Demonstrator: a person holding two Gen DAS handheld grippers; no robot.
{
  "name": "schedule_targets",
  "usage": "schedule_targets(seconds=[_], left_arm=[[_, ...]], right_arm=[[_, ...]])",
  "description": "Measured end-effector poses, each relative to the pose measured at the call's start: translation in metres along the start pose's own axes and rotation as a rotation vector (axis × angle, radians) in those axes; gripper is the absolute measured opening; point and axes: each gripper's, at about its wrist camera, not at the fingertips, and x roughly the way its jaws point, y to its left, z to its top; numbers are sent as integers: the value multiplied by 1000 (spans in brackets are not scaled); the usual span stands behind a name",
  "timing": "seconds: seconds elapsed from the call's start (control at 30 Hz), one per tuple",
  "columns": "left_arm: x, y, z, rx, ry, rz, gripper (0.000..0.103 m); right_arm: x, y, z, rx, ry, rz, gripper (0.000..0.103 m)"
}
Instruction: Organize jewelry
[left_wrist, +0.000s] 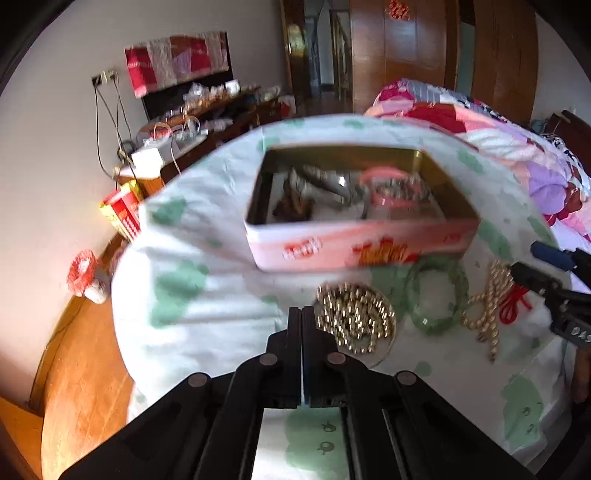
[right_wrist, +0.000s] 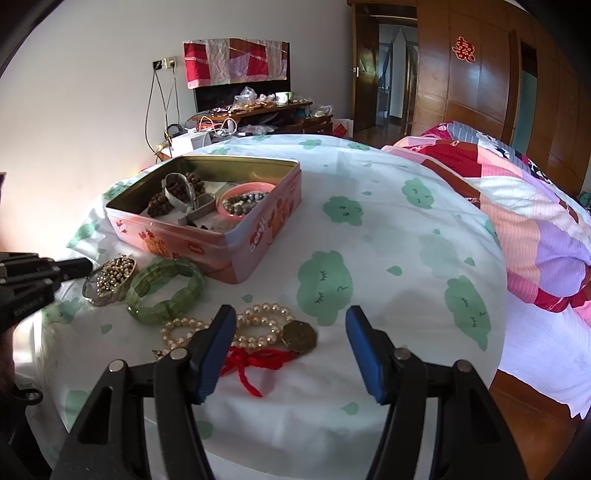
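An open pink tin stands on the white sheet with green prints and holds brown beads, silver pieces and a pink bangle. In front of it lie a ringed pile of gold beads, a green bracelet, a pearl string and a red cord tied to a bronze pendant. My left gripper is shut, tips at the gold pile's edge; a pinch cannot be made out. My right gripper hangs open over the pearls and pendant.
A patchwork quilt is heaped on the bed to the right. The mattress edge drops to a wooden floor on the left. A cluttered low cabinet stands against the far wall, with wooden wardrobe doors behind.
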Motion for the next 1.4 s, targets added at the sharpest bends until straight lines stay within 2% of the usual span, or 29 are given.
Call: schedule_targets(seconds=[0.07, 0.13, 0.2, 0.3, 0.33, 0.4, 0.47, 0.53, 0.63, 0.87, 1.0, 1.23, 1.4], left_arm=[[-11, 0, 5, 8, -31, 8, 0], [-12, 1, 7, 16, -27, -2, 0], [-10, 7, 7, -24, -30, -17, 0], [1, 12, 7, -48, 18, -18, 2], [3, 13, 7, -58, 27, -18, 6], [4, 14, 6, -76, 33, -8, 24], [1, 13, 5, -88, 14, 3, 72], [-9, 10, 6, -81, -39, 22, 80], [-10, 2, 6, -65, -25, -7, 80], [5, -17, -2, -23, 29, -24, 81], [11, -23, -4, -8, 44, -19, 81], [29, -27, -9, -6, 100, -10, 81], [32, -27, -10, 3, 82, 1, 81]], right_arm=[[0, -1, 1, 5, -4, 0, 64], [0, -2, 1, 9, -1, -1, 64], [1, -2, 1, 11, 2, -1, 64], [1, -1, 1, 6, -1, -2, 64], [1, -1, 2, 3, -3, -2, 64], [1, -2, 2, 5, -6, -2, 64], [2, -3, 1, 11, -3, 0, 65], [3, -5, 1, 16, 0, 0, 65], [3, -5, 0, 19, 2, 0, 65], [4, -4, -1, 7, 5, 3, 65], [7, -4, -3, 13, 16, 1, 68], [13, 2, -7, -4, 40, -3, 68], [15, 2, -8, -4, 45, -5, 68]])
